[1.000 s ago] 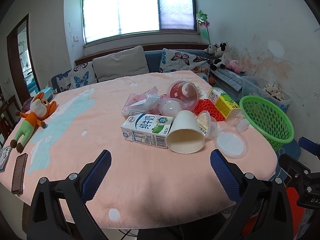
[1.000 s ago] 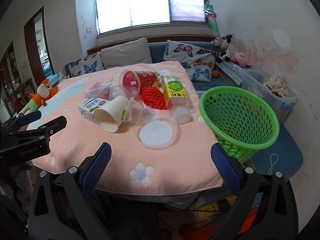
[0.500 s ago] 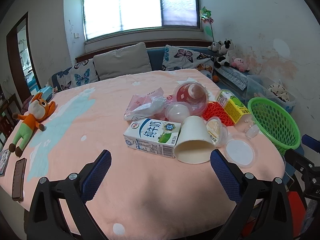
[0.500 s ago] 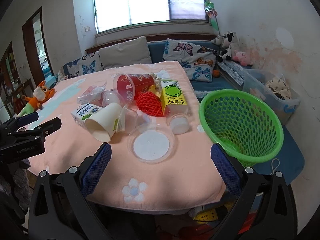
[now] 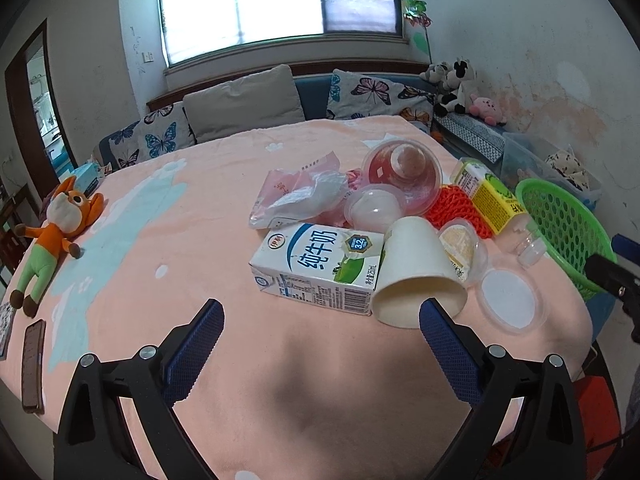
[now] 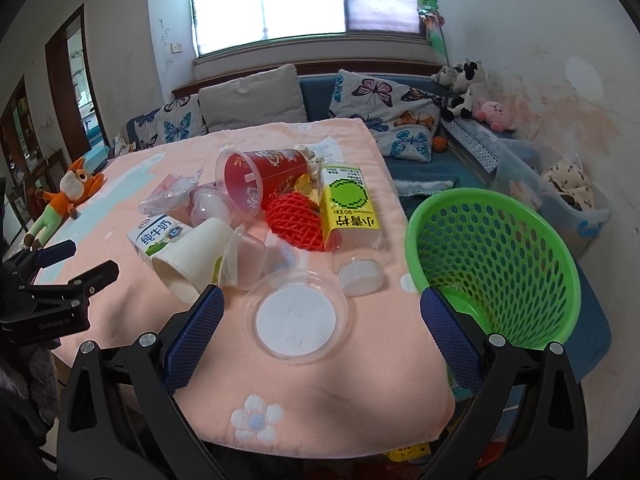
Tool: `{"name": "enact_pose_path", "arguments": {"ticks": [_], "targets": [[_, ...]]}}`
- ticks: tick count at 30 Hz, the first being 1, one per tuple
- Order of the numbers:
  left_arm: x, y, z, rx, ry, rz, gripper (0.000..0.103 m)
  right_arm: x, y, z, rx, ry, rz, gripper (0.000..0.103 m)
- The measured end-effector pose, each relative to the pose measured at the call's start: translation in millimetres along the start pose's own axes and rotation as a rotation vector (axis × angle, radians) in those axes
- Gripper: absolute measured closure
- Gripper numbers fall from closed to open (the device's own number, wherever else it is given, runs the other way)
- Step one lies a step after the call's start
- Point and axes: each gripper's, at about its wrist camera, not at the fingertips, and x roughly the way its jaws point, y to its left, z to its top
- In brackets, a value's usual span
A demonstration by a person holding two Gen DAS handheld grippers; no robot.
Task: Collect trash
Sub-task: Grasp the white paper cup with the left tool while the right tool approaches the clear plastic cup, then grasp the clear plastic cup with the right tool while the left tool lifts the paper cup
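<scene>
Left wrist view: the left hand-held gripper [image 5: 320,328] is held wide and empty, brought closer than a second ago to the milk carton [image 5: 316,266] and paper cup [image 5: 416,276] on the table [image 5: 180,240]. Right wrist view: the right hand-held gripper [image 6: 322,316], also wide, is now framed around the clear lid [image 6: 297,318]; the green basket [image 6: 496,264] sits right, empty. Collection is judged about to begin.

A home living room: a blue window-side sofa [image 6: 316,84] with butterfly-print cushions [image 6: 380,92], plush toys [image 6: 468,84] in the corner, and a peach fleece-covered table [image 5: 224,184].
</scene>
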Motion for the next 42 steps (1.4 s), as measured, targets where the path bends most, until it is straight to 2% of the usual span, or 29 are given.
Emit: {"name": "enact_pose_path", "arguments": {"ticks": [6,8,9,13,16,18,22,24,27,36,42], "targets": [[19.2,-9.3,0.4,0.056,0.021,-0.03,0.03,12.4,-2.0,2.5,-0.004,0.02,0.008,0.007],[23.5,-14.1,1.6,0.09,0.009,-0.041,0.031,15.1,-1.5,2.5,-0.007,0.025,0.011,0.007],[25.9,-17.9,2.5,0.115,0.004,-0.042,0.036,15.5,-1.5,2.2,-0.008,0.027,0.01,0.007],[32.6,-31.1,4.9,0.195,-0.013,-0.075,0.041,19.4,-3.8,1.7,-0.002,0.036,0.01,0.007],[38.8,-41.5,5.2,0.26,-0.016,-0.087,0.049,22.7,-4.7,1.6,-0.002,0.044,0.012,0.007],[42.3,-44.3,5.9,0.277,-0.013,-0.1,0.06,24.6,-4.7,1.0,-0.005,0.049,0.013,0.007],[46.6,-46.5,9.4,0.279,-0.02,-0.13,0.073,27.6,-3.3,0.3,-0.007,0.059,0.027,0.009],[45.2,-48.0,10.1,0.283,-0.028,-0.151,0.086,29.1,-1.5,-0.1,-0.014,0.065,0.031,0.01],[42.5,-47.8,10.5,0.276,-0.044,-0.163,0.097,30.3,1.1,-0.2,-0.017,0.072,0.048,0.013],[23.7,-33.8,20.8,0.195,-0.076,-0.21,0.1,35.5,14.4,2.8,-0.036,0.09,0.113,0.024],[4.4,-16.5,31.8,0.122,-0.107,-0.234,0.1,45.7,26.0,10.8,-0.046,0.103,0.161,0.027]]}}
